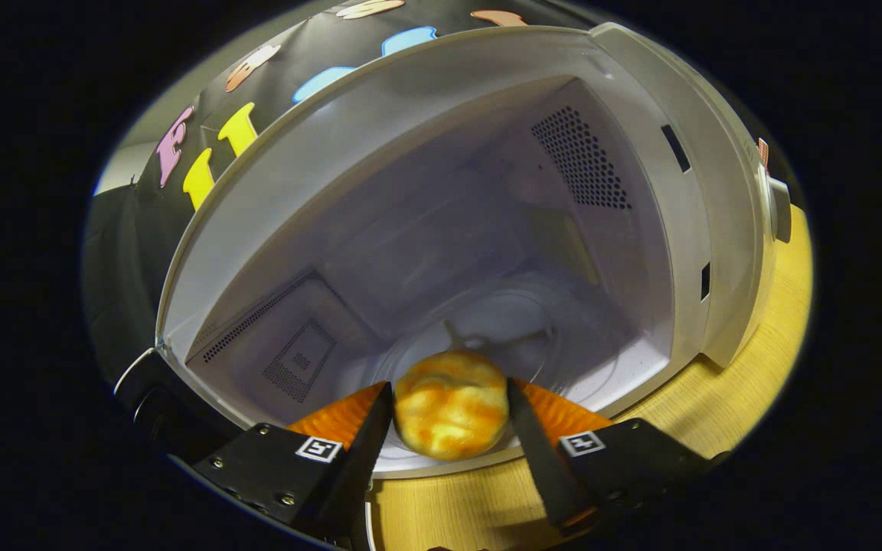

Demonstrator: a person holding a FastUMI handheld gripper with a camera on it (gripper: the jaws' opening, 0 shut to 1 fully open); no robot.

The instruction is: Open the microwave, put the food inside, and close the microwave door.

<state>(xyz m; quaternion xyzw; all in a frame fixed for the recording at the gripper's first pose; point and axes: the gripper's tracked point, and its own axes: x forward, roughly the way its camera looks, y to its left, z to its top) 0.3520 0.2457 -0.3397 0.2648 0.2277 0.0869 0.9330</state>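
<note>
The gripper (450, 405) clamps a round, mottled golden bun (451, 404) at lower centre, at the smooth white microwave (426, 153) cavity's mouth.

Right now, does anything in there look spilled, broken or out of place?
Nothing stands out. The microwave is open and looks clean inside, and the gripper is shut on a whole bun at the cavity's front edge.

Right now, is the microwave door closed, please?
No: the microwave stands open, its cavity and glass turntable in plain view beyond the gripper, whose fingers press on the bread roll.
</note>
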